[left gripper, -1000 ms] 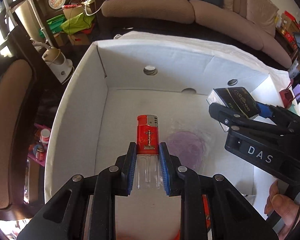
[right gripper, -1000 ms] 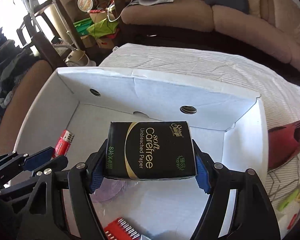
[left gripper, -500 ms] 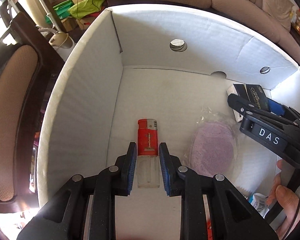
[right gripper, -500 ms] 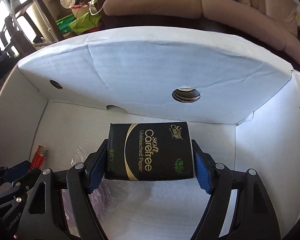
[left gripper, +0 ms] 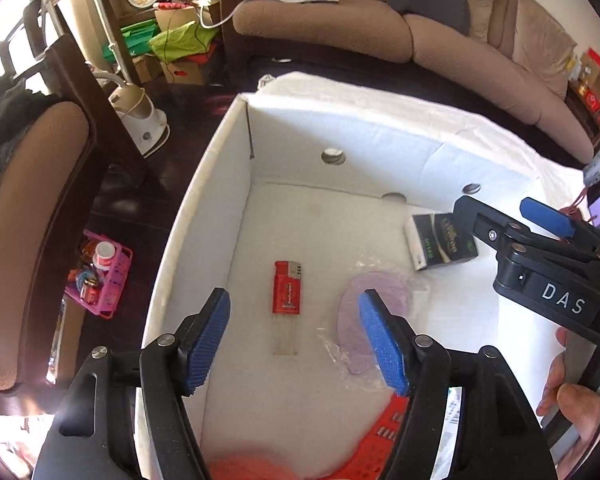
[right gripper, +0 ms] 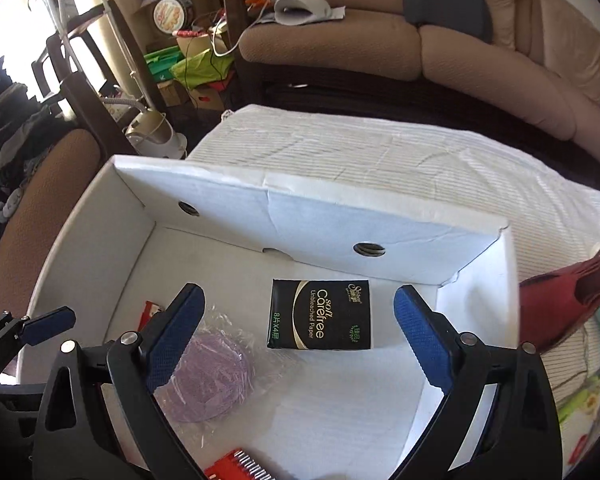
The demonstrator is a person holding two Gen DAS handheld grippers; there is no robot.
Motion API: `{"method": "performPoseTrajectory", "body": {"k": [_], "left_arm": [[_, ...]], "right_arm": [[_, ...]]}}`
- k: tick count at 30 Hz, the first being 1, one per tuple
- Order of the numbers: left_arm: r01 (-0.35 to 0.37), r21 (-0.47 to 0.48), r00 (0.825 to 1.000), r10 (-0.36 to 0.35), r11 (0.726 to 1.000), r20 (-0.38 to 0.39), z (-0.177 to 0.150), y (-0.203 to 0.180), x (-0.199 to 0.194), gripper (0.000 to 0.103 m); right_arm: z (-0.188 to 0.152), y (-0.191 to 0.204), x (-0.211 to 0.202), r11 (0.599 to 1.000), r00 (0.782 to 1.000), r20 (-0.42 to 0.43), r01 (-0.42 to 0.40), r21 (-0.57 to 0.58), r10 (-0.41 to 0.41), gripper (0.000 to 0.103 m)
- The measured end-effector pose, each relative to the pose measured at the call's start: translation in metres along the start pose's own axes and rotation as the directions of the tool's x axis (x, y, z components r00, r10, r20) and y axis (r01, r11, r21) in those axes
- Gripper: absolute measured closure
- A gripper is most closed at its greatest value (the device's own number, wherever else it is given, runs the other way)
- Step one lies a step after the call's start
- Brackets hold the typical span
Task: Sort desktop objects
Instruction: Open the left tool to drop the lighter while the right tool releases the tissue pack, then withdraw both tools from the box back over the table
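Note:
A white cardboard box (left gripper: 204,216) (right gripper: 380,216) holds the sorted items. A red lighter (left gripper: 286,296) with a clear lower half lies flat on the box floor, ahead of my open, empty left gripper (left gripper: 296,340). A black tissue pack (right gripper: 320,314) (left gripper: 444,240) lies on the floor near the far wall, ahead of my open, empty right gripper (right gripper: 300,336). The right gripper also shows in the left wrist view (left gripper: 508,216), and the left gripper at the left edge of the right wrist view (right gripper: 16,332).
A purple round pad in clear plastic wrap (left gripper: 374,312) (right gripper: 212,380) lies between lighter and tissue pack. A red comb-like item (right gripper: 236,468) (left gripper: 384,440) sits at the box's near edge. A dark red pouch (right gripper: 564,304) lies right of the box on the striped cloth (right gripper: 380,148). A chair (left gripper: 24,216) stands left.
Both grippers opened and pulled back up. The lighter and the tissue pack were let go and now lie on the box floor.

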State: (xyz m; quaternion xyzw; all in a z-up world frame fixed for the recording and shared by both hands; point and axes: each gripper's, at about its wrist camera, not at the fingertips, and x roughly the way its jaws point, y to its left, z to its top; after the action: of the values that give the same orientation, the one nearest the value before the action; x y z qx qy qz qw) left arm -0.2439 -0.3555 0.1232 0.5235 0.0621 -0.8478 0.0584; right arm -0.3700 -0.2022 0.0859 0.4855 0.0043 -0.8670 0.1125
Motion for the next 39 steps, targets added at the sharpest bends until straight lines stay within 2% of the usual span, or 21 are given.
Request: {"method": "performPoseTrajectory", "body": {"k": [1, 2, 3, 5, 6, 9, 15, 20, 28, 34, 39], "left_arm": [[0.0, -0.009, 1.0, 0.0, 1.0, 0.02, -0.001, 0.001, -0.012, 0.032], [0.005, -0.016, 0.999, -0.004, 1.0, 0.041, -0.004, 0.001, -0.025, 0.024], [0.009, -0.017, 0.998, -0.008, 1.0, 0.06, -0.006, 0.0, -0.037, 0.013], [0.024, -0.007, 0.995, -0.023, 1.0, 0.092, -0.009, -0.002, -0.06, 0.001], [0.03, -0.002, 0.994, -0.03, 1.0, 0.101, -0.008, -0.003, -0.07, 0.0], [0.027, 0.003, 0.991, -0.027, 1.0, 0.133, -0.003, 0.001, -0.096, 0.0], [0.012, 0.01, 0.98, -0.014, 1.0, 0.201, -0.02, -0.018, -0.152, 0.0], [0.033, -0.009, 0.969, -0.03, 0.999, 0.244, -0.047, -0.037, -0.197, 0.0], [0.049, 0.026, 0.957, -0.054, 0.998, 0.285, -0.092, -0.071, -0.257, 0.0], [0.068, 0.074, 0.941, -0.088, 0.995, 0.325, -0.128, -0.113, -0.296, 0.0], [0.102, 0.108, 0.927, -0.134, 0.989, 0.349, -0.152, -0.148, -0.309, 0.0]], "right_arm": [[0.002, -0.001, -0.014, 1.0, 1.0, 0.014, -0.004, -0.003, 0.004, 0.007], [0.005, -0.002, -0.029, 1.0, 1.0, 0.027, -0.01, -0.006, 0.011, 0.006], [0.009, -0.003, -0.044, 1.0, 0.999, 0.041, -0.02, -0.011, 0.021, 0.0], [0.011, -0.006, -0.077, 0.999, 0.997, 0.067, -0.027, -0.035, 0.029, 0.0], [0.011, -0.008, -0.091, 0.999, 0.997, 0.073, -0.022, -0.049, 0.025, 0.0], [0.009, -0.019, -0.128, 0.998, 0.997, 0.083, 0.011, -0.069, -0.006, 0.0], [-0.019, -0.051, -0.2, 1.0, 0.993, 0.116, -0.014, -0.021, 0.016, 0.0], [-0.054, -0.068, -0.24, 1.0, 0.992, 0.129, 0.008, -0.015, -0.006, 0.0], [-0.106, -0.091, -0.321, 0.999, 0.987, 0.157, 0.016, -0.041, -0.009, 0.0], [-0.148, -0.127, -0.383, 0.996, 0.982, 0.18, 0.061, -0.058, -0.05, 0.0], [-0.182, -0.169, -0.414, 0.999, 0.982, 0.186, 0.045, -0.029, -0.039, 0.0]]}}
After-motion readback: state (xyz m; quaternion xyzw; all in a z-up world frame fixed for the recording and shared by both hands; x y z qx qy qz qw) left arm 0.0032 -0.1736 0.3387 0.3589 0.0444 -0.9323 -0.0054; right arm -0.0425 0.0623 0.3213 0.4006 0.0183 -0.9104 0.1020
